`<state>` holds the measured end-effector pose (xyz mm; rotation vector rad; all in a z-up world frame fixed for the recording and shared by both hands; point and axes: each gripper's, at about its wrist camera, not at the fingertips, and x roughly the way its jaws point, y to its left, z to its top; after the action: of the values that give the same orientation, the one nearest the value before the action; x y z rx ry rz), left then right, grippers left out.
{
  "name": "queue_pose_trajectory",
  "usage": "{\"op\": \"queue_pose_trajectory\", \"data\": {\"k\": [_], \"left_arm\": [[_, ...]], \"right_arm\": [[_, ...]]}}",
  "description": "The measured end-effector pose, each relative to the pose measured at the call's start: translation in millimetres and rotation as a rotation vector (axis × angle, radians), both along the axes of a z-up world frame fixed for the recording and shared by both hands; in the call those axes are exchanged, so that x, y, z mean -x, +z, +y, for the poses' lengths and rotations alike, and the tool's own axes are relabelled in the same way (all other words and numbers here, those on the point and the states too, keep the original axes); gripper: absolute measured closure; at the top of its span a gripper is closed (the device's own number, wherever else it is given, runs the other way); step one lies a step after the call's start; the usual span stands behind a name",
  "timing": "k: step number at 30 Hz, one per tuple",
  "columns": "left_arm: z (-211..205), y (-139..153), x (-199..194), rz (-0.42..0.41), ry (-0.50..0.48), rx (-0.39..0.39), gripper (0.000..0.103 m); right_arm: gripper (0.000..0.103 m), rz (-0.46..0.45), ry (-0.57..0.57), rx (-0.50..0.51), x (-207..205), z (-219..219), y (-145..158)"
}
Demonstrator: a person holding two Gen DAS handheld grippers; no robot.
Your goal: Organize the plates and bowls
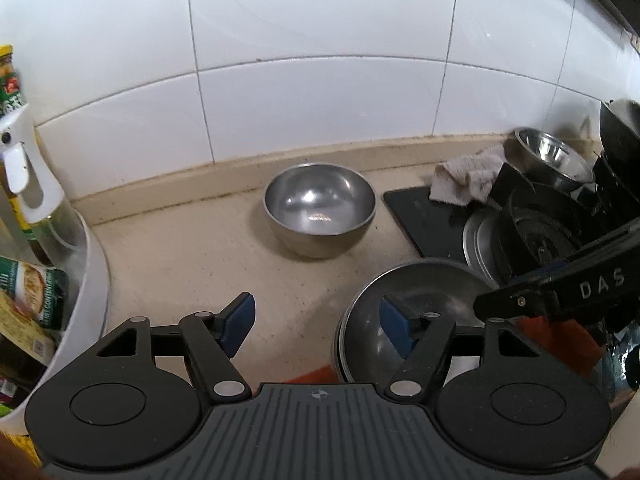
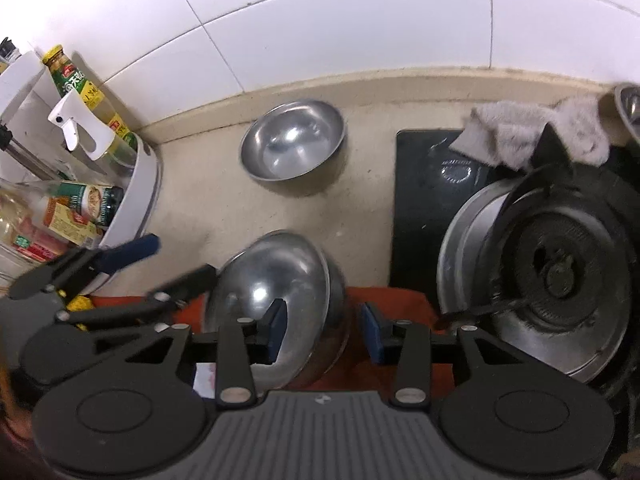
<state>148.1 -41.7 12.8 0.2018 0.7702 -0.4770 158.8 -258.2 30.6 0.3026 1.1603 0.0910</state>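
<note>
A steel bowl [image 1: 320,210] stands alone on the beige counter near the back wall; it also shows in the right wrist view [image 2: 294,146]. Nearer, a stack of steel bowls [image 2: 276,280] sits on an orange cloth [image 2: 404,300]; the stack shows in the left wrist view [image 1: 424,296] too. My left gripper [image 1: 318,326] is open and empty, its right finger over the stack's rim. My right gripper [image 2: 325,330] is open, its fingers either side of the stack's right edge, not closed on it.
A white rack [image 2: 136,196] with sauce bottles [image 2: 80,84] stands at the left. A black gas stove [image 2: 424,200] with a burner [image 2: 556,272] is at the right, with a grey rag [image 2: 532,136] and another steel bowl [image 1: 554,158] behind it.
</note>
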Motion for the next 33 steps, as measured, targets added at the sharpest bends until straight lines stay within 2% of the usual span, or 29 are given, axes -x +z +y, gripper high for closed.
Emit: {"op": "queue_pose_trajectory", "data": {"k": [5,9,15,24,33], "left_arm": [[-2.4,-4.4,-0.4,0.008,-0.003,-0.012,0.026],[-3.2,-7.7,-0.7,0.01,-0.007,-0.026,0.026],[-0.1,-4.1,-10.6,0.005,0.014,-0.025,0.026],[-3.1,8.0,-28.8,-0.053,0.037,-0.05,0.02],[-10.9,9.5,-59.1,-0.069,0.064,-0.064,0.013]], "right_arm": [[0.067,-0.056,0.031,0.047,9.8,2.6,-4.6],[0.067,-0.023,0.038,0.017,5.6,6.5,-15.6],[0.067,-0.069,0.039,0.014,-1.1,0.9,2.9],[0.067,-0.139,0.034,0.012,-32.2,2.6,21.1],[0.066,-0.176,0.041,0.007,-72.1,1.7,22.5]]}}
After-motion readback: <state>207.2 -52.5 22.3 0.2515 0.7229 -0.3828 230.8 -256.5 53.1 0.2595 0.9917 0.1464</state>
